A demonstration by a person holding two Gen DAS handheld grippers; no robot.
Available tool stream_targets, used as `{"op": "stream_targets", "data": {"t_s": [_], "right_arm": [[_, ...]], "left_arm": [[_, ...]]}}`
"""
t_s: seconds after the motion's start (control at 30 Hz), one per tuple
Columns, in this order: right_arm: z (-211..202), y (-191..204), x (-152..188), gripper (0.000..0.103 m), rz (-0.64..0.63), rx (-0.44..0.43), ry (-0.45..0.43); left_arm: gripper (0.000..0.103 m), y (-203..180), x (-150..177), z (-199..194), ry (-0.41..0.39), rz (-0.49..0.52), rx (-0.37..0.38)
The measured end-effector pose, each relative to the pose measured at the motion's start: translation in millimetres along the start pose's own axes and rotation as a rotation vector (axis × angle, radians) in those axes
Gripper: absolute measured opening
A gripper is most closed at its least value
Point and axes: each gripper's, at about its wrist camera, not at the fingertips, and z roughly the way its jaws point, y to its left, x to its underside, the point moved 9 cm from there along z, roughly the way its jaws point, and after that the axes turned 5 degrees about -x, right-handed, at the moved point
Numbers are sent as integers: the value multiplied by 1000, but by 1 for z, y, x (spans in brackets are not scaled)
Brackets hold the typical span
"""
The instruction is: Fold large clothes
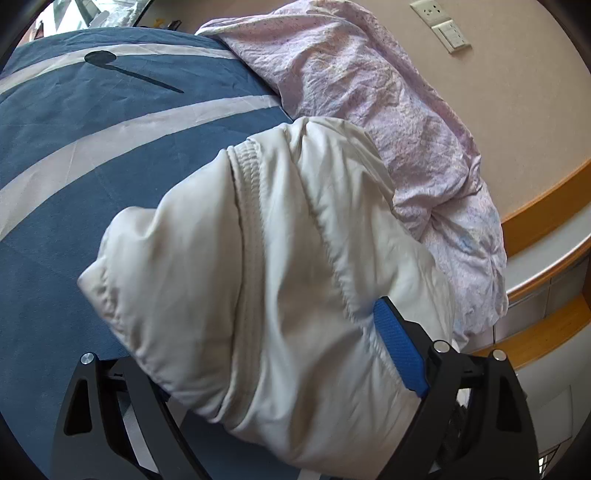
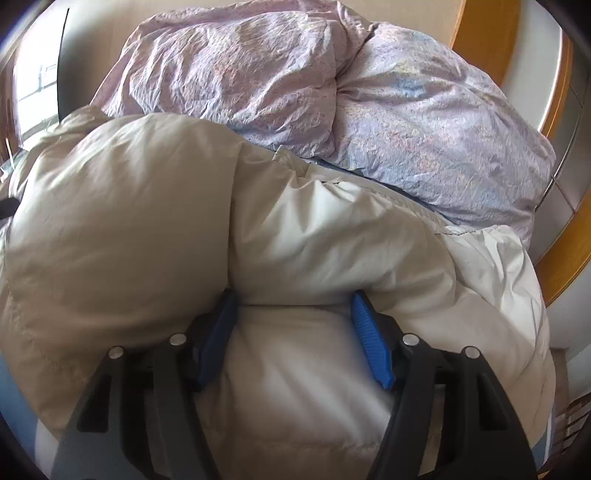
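A puffy off-white down jacket [image 1: 258, 240] is bunched into a thick bundle over the bed. In the left wrist view it fills the space between the wide-set jaws of my left gripper [image 1: 258, 325]. The right blue pad [image 1: 399, 347] presses into its side, and the left finger is buried under the fabric. In the right wrist view the jacket [image 2: 147, 203] bulges over my right gripper [image 2: 294, 299], whose two blue pads [image 2: 369, 339] pinch a padded fold between them.
A blue bedsheet with pale stripes [image 1: 74, 147] lies under the jacket. A crumpled pink floral duvet [image 1: 369, 92] [image 2: 295, 81] is heaped just behind it. A wooden-edged ledge [image 1: 546, 206] and a wall with sockets [image 1: 443, 26] stand to the right.
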Motion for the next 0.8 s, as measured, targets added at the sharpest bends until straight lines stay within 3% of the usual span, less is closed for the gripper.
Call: {"op": "stream_targets", "data": {"t_s": [0.23, 0.5, 0.57, 0.63, 0.8], "right_arm": [[5, 5, 1, 65, -59, 33, -5], [6, 7, 3, 65, -86, 52, -19], [6, 8, 3, 65, -88, 53, -22], [6, 8, 4, 65, -89, 51, -24], [7, 7, 4, 65, -80, 34, -24]], "left_arm": [[73, -6, -11, -2, -42, -35, 8], [73, -3, -14, 5, -29, -79, -7], [56, -9, -18, -2, -56, -67, 10], [48, -24, -21, -12, -85, -30, 41], [38, -68, -22, -34, -143, 84, 112]]}}
